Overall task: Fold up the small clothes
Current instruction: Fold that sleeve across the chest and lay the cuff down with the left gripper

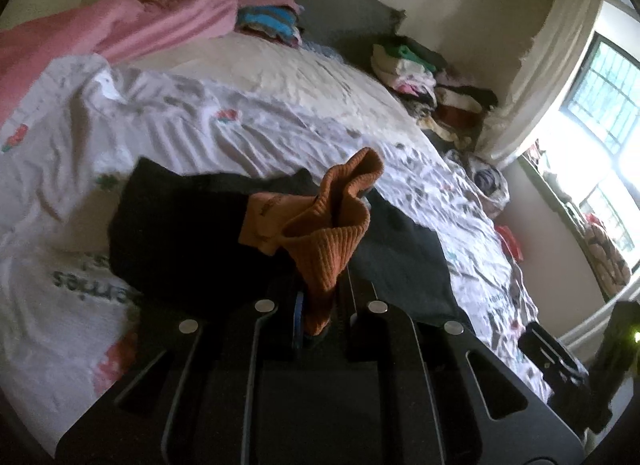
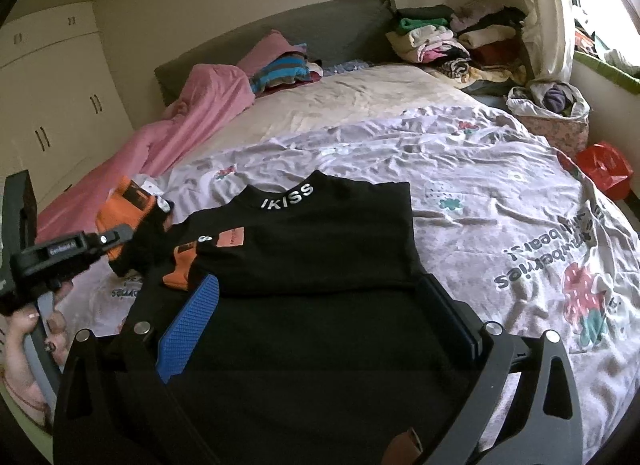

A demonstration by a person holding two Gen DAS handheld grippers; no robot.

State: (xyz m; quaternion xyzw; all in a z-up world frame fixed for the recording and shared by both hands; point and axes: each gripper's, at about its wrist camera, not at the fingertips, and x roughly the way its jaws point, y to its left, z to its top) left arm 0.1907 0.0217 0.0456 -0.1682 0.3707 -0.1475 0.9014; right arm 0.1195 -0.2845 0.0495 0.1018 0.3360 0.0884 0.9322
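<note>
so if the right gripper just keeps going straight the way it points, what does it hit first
Most likely the black top. The right gripper stands open, tilted down, with the top's body spread across the bed right ahead between its fingers. Depth is hard to judge, but nothing else lies in that line.

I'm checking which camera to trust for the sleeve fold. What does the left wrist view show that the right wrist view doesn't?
Only the left wrist view: the orange ribbed cuff pinched close up between the left gripper's shut fingers, and the window.

Only the right wrist view: the collar lettering, the wardrobe, the hand holding the left gripper, and the right gripper open over the black top.

Both: the black top, printed sheet, pink blanket and folded piles.
</note>
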